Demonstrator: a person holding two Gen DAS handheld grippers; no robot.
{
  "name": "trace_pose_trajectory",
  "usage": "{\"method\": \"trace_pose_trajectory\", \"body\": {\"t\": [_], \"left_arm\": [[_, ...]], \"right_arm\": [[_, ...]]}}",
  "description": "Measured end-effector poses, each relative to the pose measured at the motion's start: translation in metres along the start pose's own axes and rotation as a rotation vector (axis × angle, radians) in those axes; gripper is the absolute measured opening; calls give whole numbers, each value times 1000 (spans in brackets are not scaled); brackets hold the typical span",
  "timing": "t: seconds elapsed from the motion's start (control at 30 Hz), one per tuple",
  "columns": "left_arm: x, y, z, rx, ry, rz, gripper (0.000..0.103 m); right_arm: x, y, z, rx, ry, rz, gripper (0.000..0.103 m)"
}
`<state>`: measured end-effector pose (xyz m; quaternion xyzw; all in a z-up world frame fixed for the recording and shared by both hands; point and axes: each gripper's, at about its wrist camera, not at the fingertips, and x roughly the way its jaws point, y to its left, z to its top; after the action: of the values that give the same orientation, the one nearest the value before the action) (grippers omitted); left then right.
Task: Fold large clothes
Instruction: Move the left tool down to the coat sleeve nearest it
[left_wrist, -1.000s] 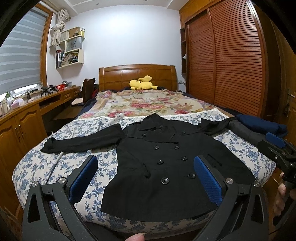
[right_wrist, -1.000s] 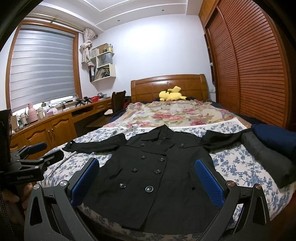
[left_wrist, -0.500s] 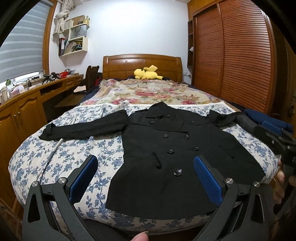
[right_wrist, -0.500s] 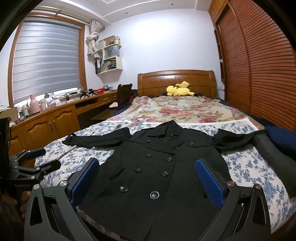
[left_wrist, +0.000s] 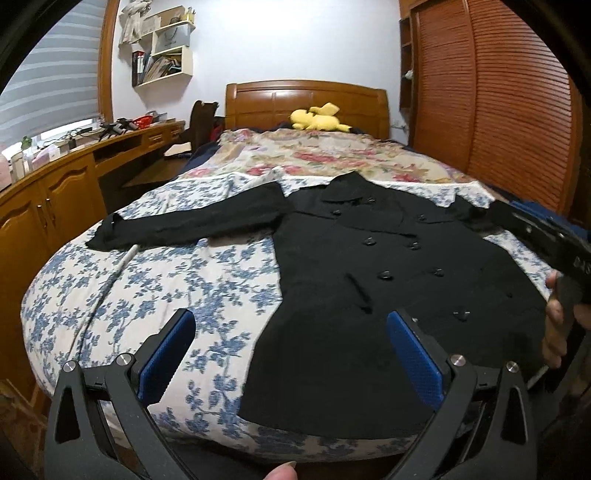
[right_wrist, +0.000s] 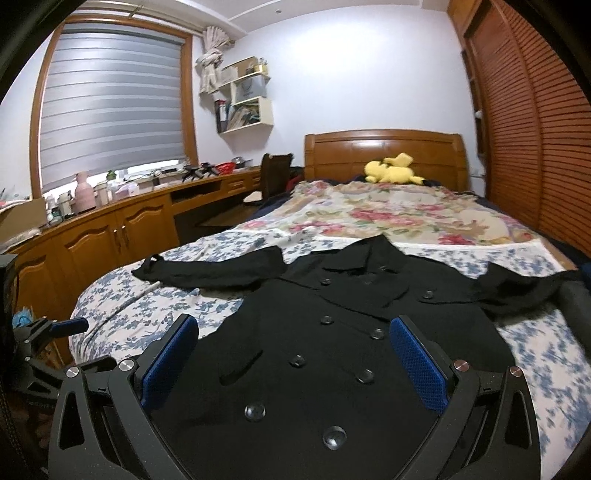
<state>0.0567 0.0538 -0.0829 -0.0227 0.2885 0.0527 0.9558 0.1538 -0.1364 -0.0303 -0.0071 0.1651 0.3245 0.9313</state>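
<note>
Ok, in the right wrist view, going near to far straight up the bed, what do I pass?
Right gripper → black coat → blue floral sheet → red floral blanket → yellow plush toy → wooden headboard.

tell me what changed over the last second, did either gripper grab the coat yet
No grab yet. Both grippers moved in lower and closer to the black coat: the right gripper now hangs over its buttoned front, the left gripper over its lower left edge. Both remain open and empty. The coat stays spread flat on the bed, sleeves out.
</note>
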Motion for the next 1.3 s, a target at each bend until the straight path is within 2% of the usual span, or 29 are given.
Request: {"method": "trace_pose_trajectory", "body": {"t": [0.3,0.53,0.67,0.77,0.83,0.87,0.93,1.3], "left_arm": [[23,30,13,-63,14,87,103],[47,63,27,-90,36,116,102],[67,81,35,-100,65,88,92],[94,101,43,-93,82,82,80],[113,114,48,-85,99,92,66],[121,119,50,-78,109,103,63],[138,134,55,-72,123,126,62],[223,199,83,-127,184,141,62]], "right_arm": [[70,-7,7,-78,91,73,103],[97,-21,-15,-144,205,77,103],[95,-34,-14,-136,244,86,103],[96,-37,-8,-144,266,78,103],[97,-37,-9,-155,276,71,103],[97,-38,-8,-160,278,62,103],[96,-36,-6,-169,277,47,103],[118,-13,-7,-137,265,-34,103]]}}
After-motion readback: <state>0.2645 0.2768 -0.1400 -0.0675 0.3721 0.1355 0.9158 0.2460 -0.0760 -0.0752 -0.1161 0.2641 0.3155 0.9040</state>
